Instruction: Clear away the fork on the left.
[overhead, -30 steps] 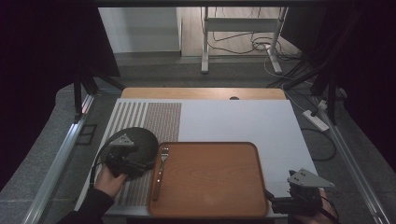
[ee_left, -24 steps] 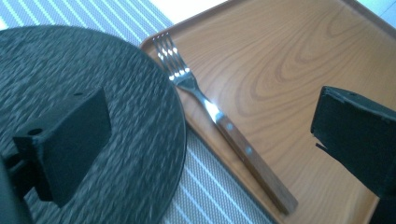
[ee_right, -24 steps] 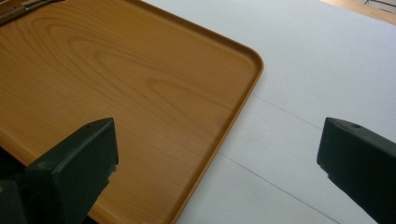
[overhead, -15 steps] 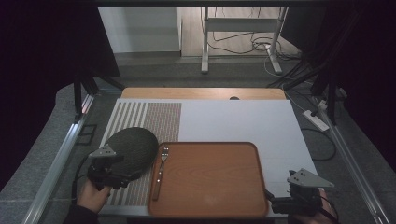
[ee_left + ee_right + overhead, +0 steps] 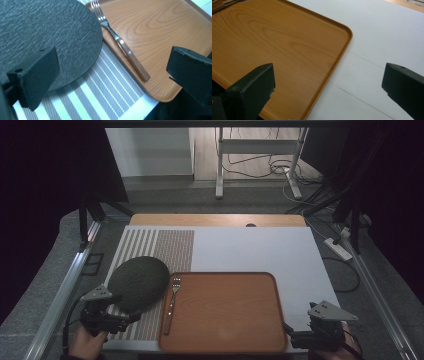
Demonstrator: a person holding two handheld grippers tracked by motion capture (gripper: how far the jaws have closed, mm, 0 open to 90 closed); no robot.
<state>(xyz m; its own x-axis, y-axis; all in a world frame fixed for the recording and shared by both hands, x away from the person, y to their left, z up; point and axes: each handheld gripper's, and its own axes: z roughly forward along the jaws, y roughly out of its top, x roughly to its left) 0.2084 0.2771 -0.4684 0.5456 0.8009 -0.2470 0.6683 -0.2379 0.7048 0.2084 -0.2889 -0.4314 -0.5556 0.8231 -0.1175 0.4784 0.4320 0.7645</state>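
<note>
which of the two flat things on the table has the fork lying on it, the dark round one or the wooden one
The wooden tray. The fork lies along its left edge, tines pointing away from the person. The dark round plate sits beside it on the striped mat, bare.

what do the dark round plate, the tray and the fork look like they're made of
Dark round plate: matte, rippled dark grey surface, likely slate or slate-look stoneware. Tray: orange-brown with printed-looking grain and smooth rounded rim, so wood or wood-pattern laminate. Fork: shiny metal tines and neck, brown wood-look handle with two pale rivets.
</note>
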